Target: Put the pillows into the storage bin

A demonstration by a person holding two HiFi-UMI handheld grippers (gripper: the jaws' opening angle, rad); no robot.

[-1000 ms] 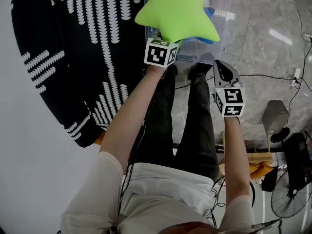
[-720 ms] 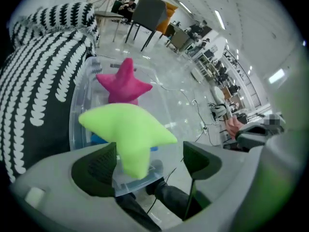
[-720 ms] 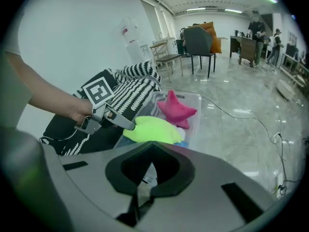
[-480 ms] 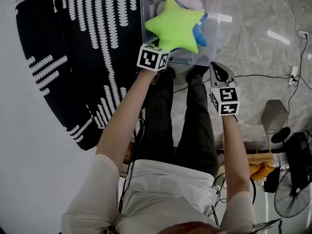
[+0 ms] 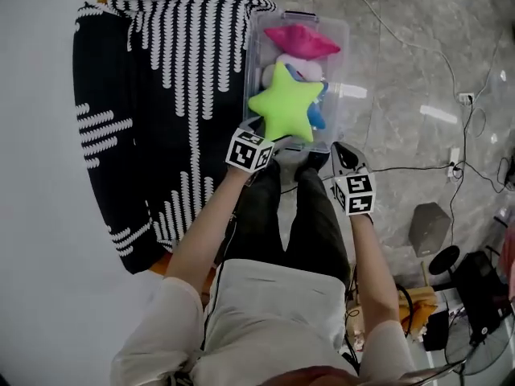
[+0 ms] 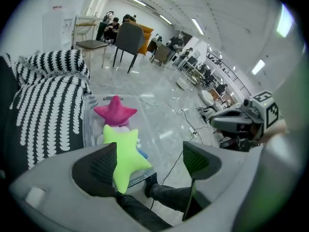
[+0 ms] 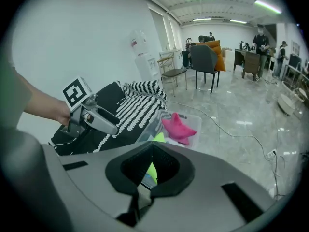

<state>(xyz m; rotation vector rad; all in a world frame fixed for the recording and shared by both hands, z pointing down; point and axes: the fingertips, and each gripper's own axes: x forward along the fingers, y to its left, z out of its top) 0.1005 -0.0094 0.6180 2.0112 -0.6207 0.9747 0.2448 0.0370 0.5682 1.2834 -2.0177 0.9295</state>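
Note:
A lime-green star pillow (image 5: 283, 109) (image 6: 123, 151) lies on top of the pile in the clear storage bin (image 5: 339, 112) (image 6: 89, 125). A pink star pillow (image 5: 299, 40) (image 7: 178, 127) and a white and blue one (image 5: 312, 72) lie beside it. My left gripper (image 5: 272, 141) (image 6: 150, 158) hangs above the bin's near end. Its jaws have just been opening and stand open with nothing between them. Right of it, my right gripper (image 5: 344, 153) (image 7: 152, 146) is shut and empty, over the floor by the bin's near corner.
A black couch or bed with a black-and-white striped cover (image 5: 161, 95) runs along the bin's left side. The person's legs (image 5: 298, 215) stand at the bin's near end. Cables (image 5: 410, 167) trail over the grey floor, and a stool (image 5: 430, 227) and equipment stand at the lower right.
The green star pillow has left my left gripper and dropped into the bin. Both grippers have since risen away from the bin, the right one staying shut.

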